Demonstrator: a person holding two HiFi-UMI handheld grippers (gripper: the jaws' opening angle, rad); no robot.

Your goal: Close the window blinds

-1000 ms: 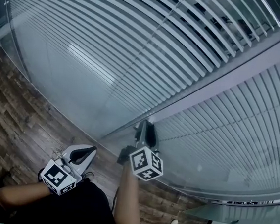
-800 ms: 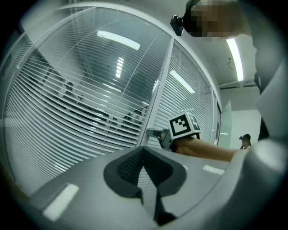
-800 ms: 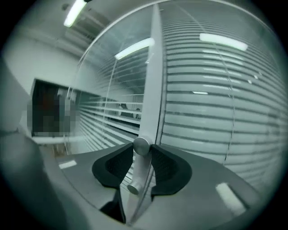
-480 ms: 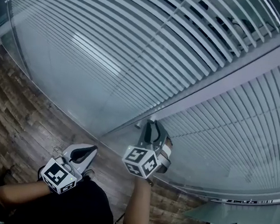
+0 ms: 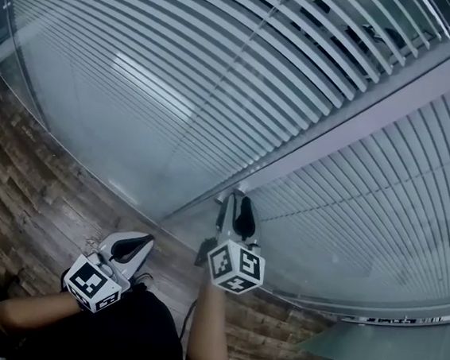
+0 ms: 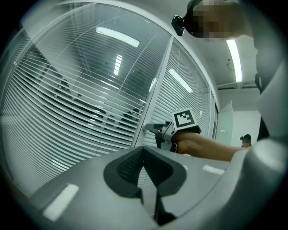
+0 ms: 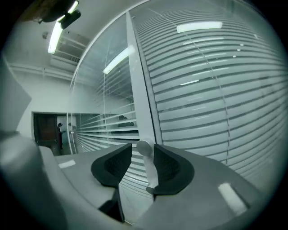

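1. The window blinds (image 5: 180,75) hang behind glass, with the upper slats tilted enough to see through. No touching those directly, and they look thin and easily bent anyway.
2. So it's the small white knob (image 7: 144,148) on the grey frame post (image 5: 359,121) that counts. It looks hard and smooth, probably light to twist but slippery, so pinch it across the round head.
3. The right gripper (image 7: 143,156) points about level at the post, forearm stretched out. Its jaws have just been opening and stand loosely around the knob, with a sliver of gap on one side and no squeeze.
4. The left gripper (image 5: 140,242) hangs low by the person's waist, jaws closed together with nothing in them.
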